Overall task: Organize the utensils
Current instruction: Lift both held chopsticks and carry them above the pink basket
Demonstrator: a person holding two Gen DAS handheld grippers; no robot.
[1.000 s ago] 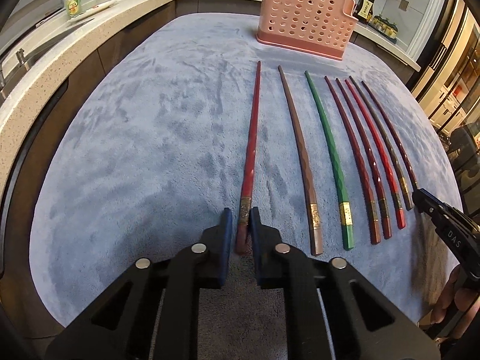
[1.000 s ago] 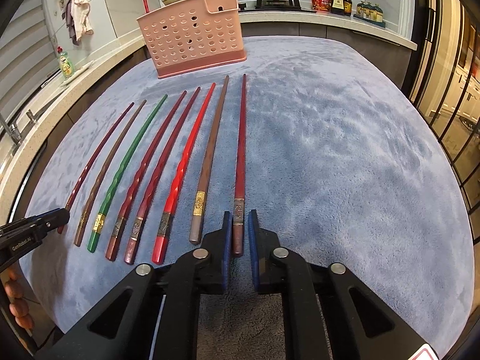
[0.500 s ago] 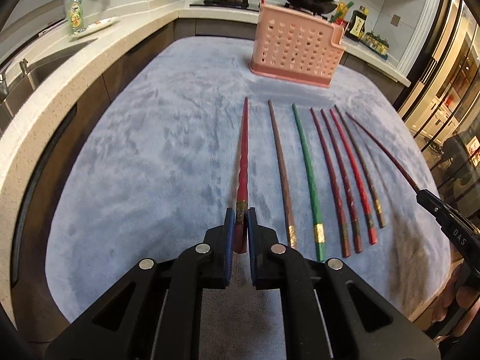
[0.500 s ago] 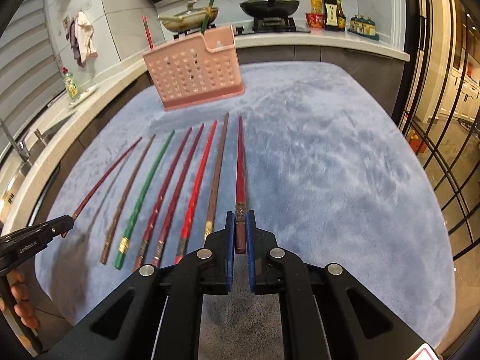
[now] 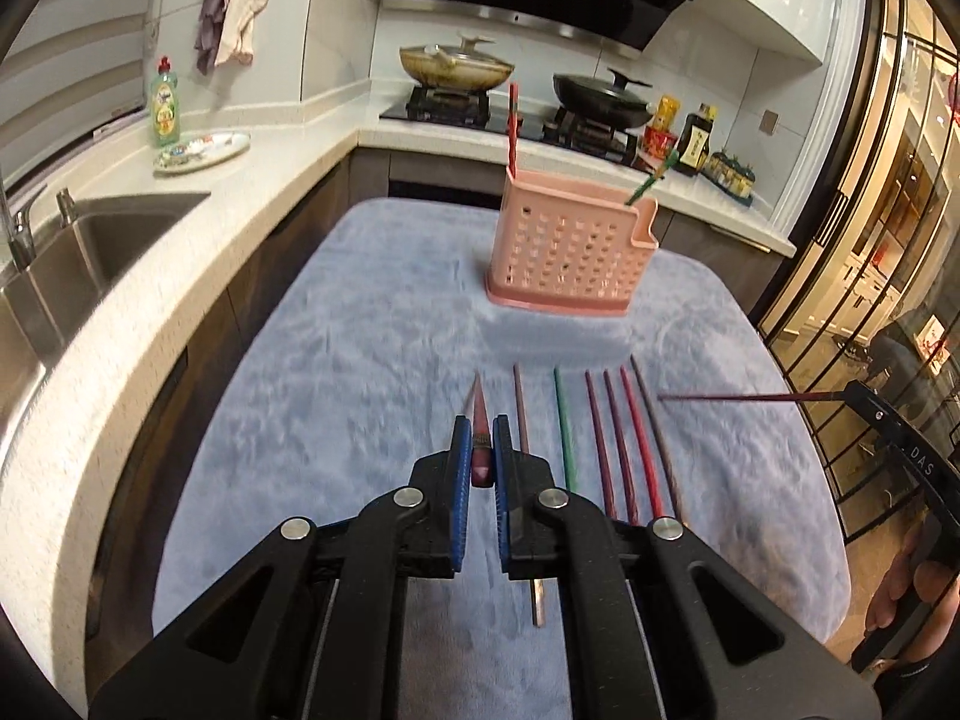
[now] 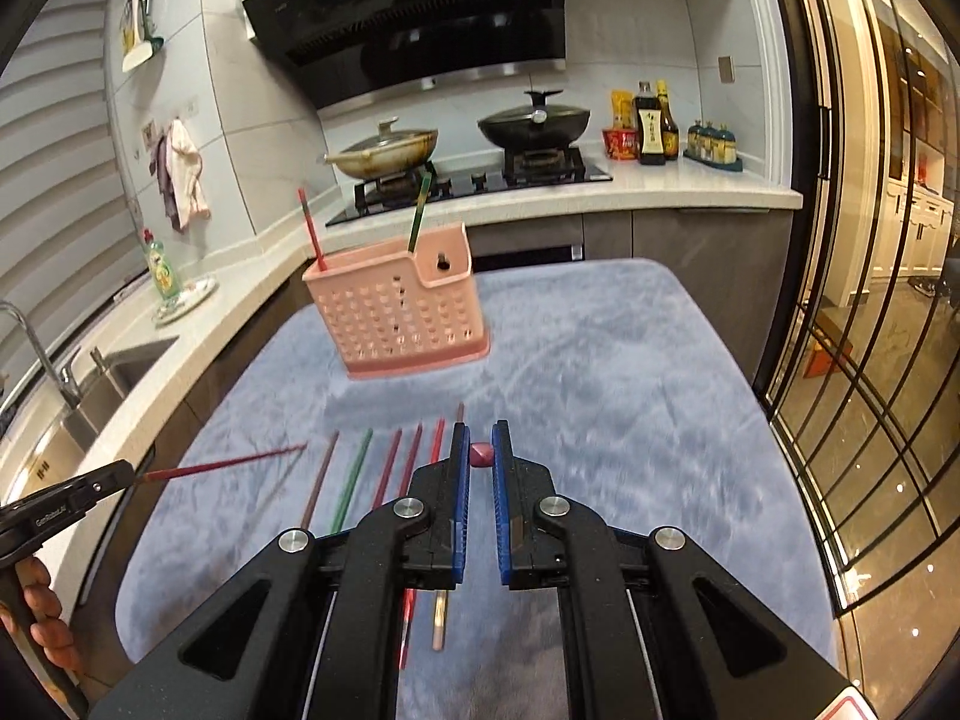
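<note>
My left gripper (image 5: 478, 438) is shut on a dark red chopstick (image 5: 480, 438) and holds it above the blue cloth (image 5: 360, 360), pointing at the pink basket (image 5: 567, 252). My right gripper (image 6: 480, 450) is shut on another dark red chopstick (image 6: 481, 454), seen end-on. Each held chopstick shows in the other view, the right gripper's (image 5: 750, 398) and the left gripper's (image 6: 228, 465). Several chopsticks (image 5: 600, 438) lie in a row on the cloth. The basket (image 6: 399, 312) holds a red chopstick (image 6: 311, 228) and a green one (image 6: 420, 210).
A sink (image 5: 90, 252) is on the left counter, with a soap bottle (image 5: 165, 102) and a plate (image 5: 201, 150). Two pans (image 6: 384, 150) sit on the stove behind the basket. Sauce bottles (image 6: 654, 126) stand at the back right. A glass wall (image 6: 870, 300) runs along the right.
Both grippers have lifted their chopsticks off the cloth and tilted up, so the basket and stove now sit in the middle of both views.
</note>
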